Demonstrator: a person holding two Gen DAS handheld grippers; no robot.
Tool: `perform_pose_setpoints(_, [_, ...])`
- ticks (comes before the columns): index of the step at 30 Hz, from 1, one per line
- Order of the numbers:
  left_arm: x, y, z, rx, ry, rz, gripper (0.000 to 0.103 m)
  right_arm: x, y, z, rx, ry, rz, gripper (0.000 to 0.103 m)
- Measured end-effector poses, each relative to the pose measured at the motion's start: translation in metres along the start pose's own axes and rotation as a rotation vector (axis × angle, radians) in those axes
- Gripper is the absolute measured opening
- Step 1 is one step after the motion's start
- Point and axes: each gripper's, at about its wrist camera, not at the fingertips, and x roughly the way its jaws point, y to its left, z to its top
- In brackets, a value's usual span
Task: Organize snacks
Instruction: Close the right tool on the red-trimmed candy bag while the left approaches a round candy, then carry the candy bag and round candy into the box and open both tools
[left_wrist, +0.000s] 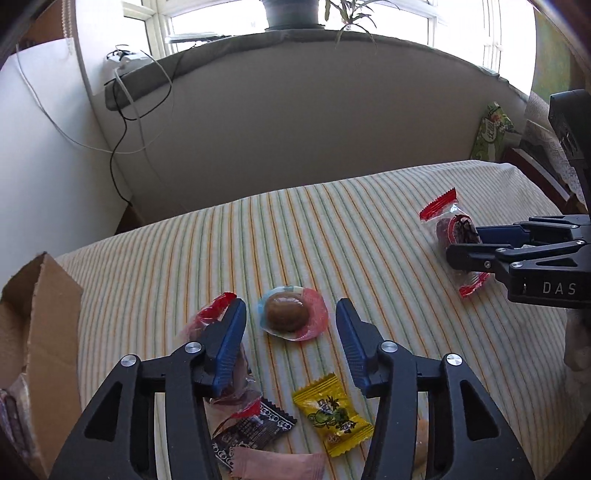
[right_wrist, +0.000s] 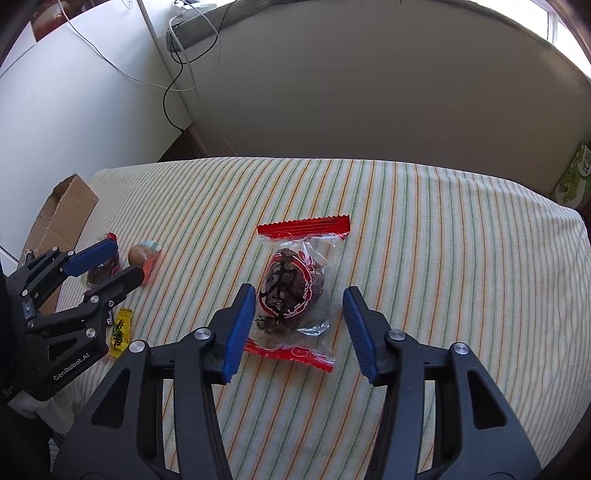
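Bright daylight fr. window (left_wrist: 221, 22); glare there; fisheye edges bent, dark.

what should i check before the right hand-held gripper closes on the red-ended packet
1. Packet between the right hand-held gripper fingers: ok.
2. Pads gripping packet: not ok, gap on the right side; left pad contact cannot tell.
3. Packet flat on the striped cloth: ok.
4. No other snack between the fingers: ok.
5. Left hand-held gripper apart from the packet: ok, it frames the round sweet.
6. Box room: cannot tell.
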Motion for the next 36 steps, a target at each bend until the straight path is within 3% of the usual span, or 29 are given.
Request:
perform_pose_setpoints(5, [0.019,-0.008,0.002,0.004,0.013,0.005,0.048,0.006,0.003,-0.002,-0.03,-0.008,-0.037,0.048])
perform_pose_setpoints(7, [0.021,-0.007,-0.001,0.002,0.002,0.0,0.027,0.006,0.002,-0.001,-0.024,-0.011,-0.026,0.047])
perform_pose_setpoints(14, [0.011,-0.009,-0.001,0.011,-0.004,-0.032,0.026,-0.002,-0.004,-0.004,-0.01,-0.017,-0.018,0.041])
perform_pose_setpoints(22, [-0.038,-0.012,-0.008,-0.011,-0.101,-0.102,0.026,-0.036,-0.007,-0.016,0.046,-0.047,0.013,0.041])
perform_pose_setpoints(29, [-0.091,0.007,-0.028,-0.07,-0.195,-0.111,0.026,-0.076,0.028,-0.019,-0.057,-0.101,0.011,0.041])
perform_pose_setpoints(36, [-0.127,0.044,-0.056,-0.134,-0.248,-0.049,0.026,-0.094,0.092,-0.011,-0.185,-0.142,0.047,0.041])
